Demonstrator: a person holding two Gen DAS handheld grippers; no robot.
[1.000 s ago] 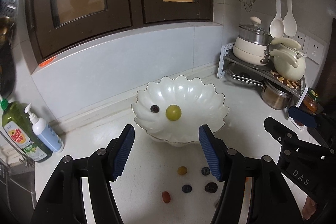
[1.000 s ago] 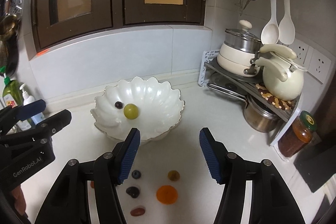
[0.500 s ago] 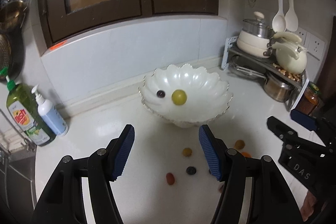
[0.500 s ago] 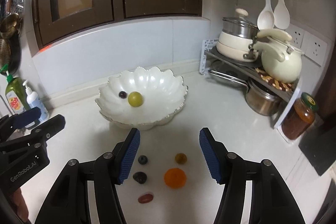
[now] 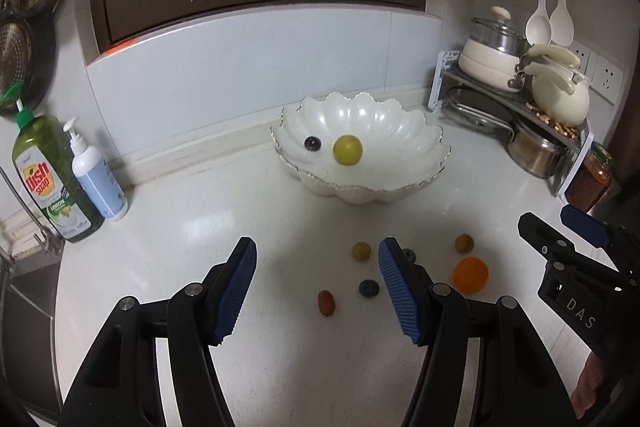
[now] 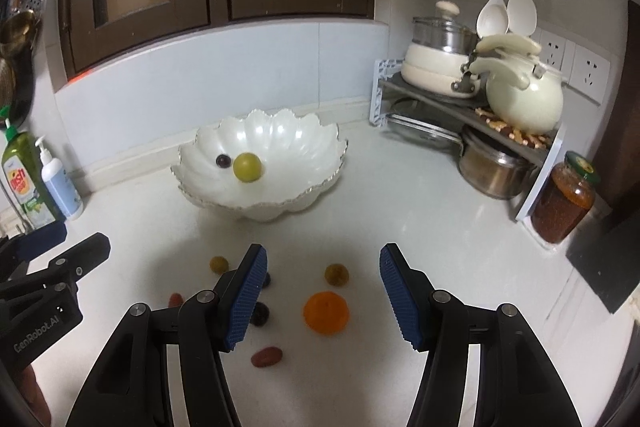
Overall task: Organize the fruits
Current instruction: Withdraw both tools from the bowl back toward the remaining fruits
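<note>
A white scalloped bowl (image 5: pixel 372 187) (image 6: pixel 280 205) stands on the counter and holds a yellow-green fruit (image 5: pixel 348 150) (image 6: pixel 247 167) and a dark grape (image 5: pixel 312 143) (image 6: pixel 222 160). Several small fruits lie loose in front of it: an orange one (image 5: pixel 471 273) (image 6: pixel 325 311), a red one (image 5: pixel 326 302) (image 6: pixel 266 356), a blue berry (image 5: pixel 368 287), a yellow-brown one (image 5: pixel 361 251) (image 6: pixel 336 273). My left gripper (image 5: pixel 316 291) is open above them, empty. My right gripper (image 6: pixel 322 291) is open too, with the orange fruit seen between its fingers, untouched.
Dish soap bottle (image 5: pixel 48 179) and pump bottle (image 5: pixel 98 179) stand at the left by the sink edge. A corner rack with pots and a cream kettle (image 6: pixel 524 99) fills the back right; a jar (image 6: pixel 566 203) stands beside it.
Both grippers have drawn back from the bowl and sunk toward the counter. More loose fruits now show in each view. The jaws have not changed.
</note>
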